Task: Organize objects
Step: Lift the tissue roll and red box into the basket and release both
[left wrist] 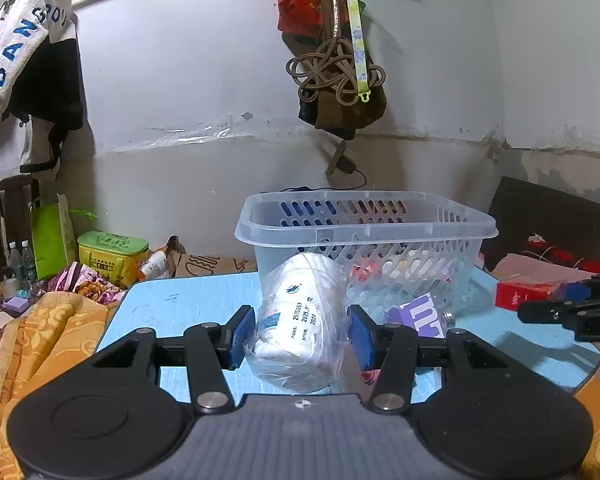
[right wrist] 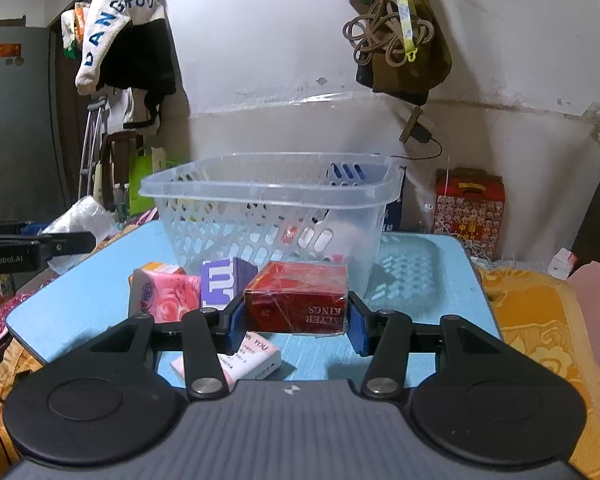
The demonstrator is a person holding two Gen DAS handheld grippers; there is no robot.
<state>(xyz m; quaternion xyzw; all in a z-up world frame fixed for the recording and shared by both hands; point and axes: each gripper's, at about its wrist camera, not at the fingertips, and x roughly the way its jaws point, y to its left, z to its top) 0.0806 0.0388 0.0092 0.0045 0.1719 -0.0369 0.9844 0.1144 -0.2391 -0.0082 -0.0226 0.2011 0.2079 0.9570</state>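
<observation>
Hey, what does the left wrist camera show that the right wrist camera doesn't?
Only the left wrist view shows the plastic-wrapped white bottle between the left gripper jaws. Only the right wrist view shows the pink tissue pack and the red cigarette box gripped by the right gripper. Both show the clear basket on the blue table.

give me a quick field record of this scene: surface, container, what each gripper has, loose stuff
surface: blue table
container: clear slotted basket standing upright on the table, some small items inside
left gripper: pads on either side of a white bottle in a plastic bag, in front of the basket
right gripper: shut on a red cigarette pack
loose items: pink tissue pack, purple box, pink and white card box
task state: both held items not yet in the basket
</observation>
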